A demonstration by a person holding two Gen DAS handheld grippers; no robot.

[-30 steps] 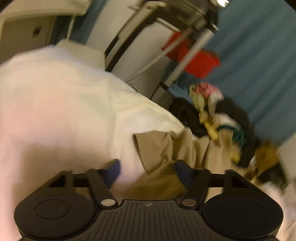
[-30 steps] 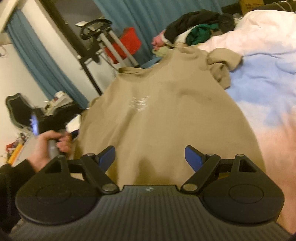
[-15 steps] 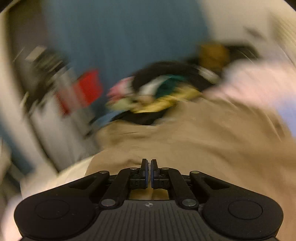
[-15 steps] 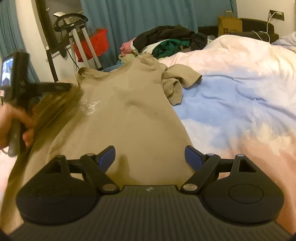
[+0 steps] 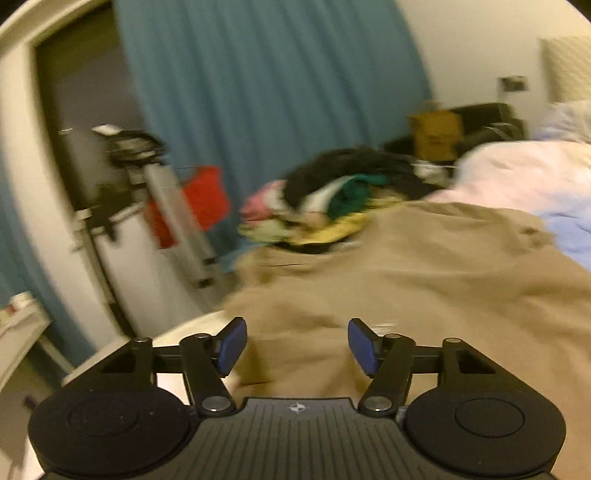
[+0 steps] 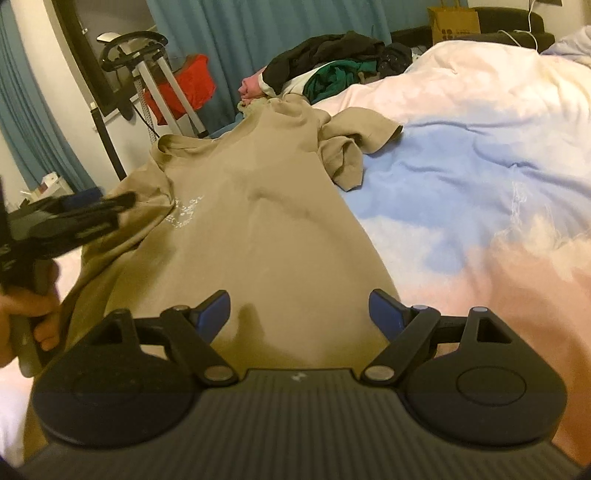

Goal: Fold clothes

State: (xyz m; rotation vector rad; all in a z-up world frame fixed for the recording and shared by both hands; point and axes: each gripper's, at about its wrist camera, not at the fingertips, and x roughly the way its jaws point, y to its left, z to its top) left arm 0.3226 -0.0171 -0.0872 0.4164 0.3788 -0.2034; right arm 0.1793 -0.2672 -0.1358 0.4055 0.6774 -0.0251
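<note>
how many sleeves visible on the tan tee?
1. A crumpled short sleeve lies on the pastel duvet, on the right side of the tan cotton t-shirt. The other may be hidden.

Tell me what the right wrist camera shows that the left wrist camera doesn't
Only the right wrist view shows the left gripper from outside, the hand holding it, the shirt's white print, its bunched sleeve and the right gripper, open above the hem.

Only the left wrist view looks between the left gripper's own fingers; its jaws have just been opening, with nothing between them.

Both show the tan shirt on the quilt, the clothes pile, the blue curtain, the red bag and the paper bag.
</note>
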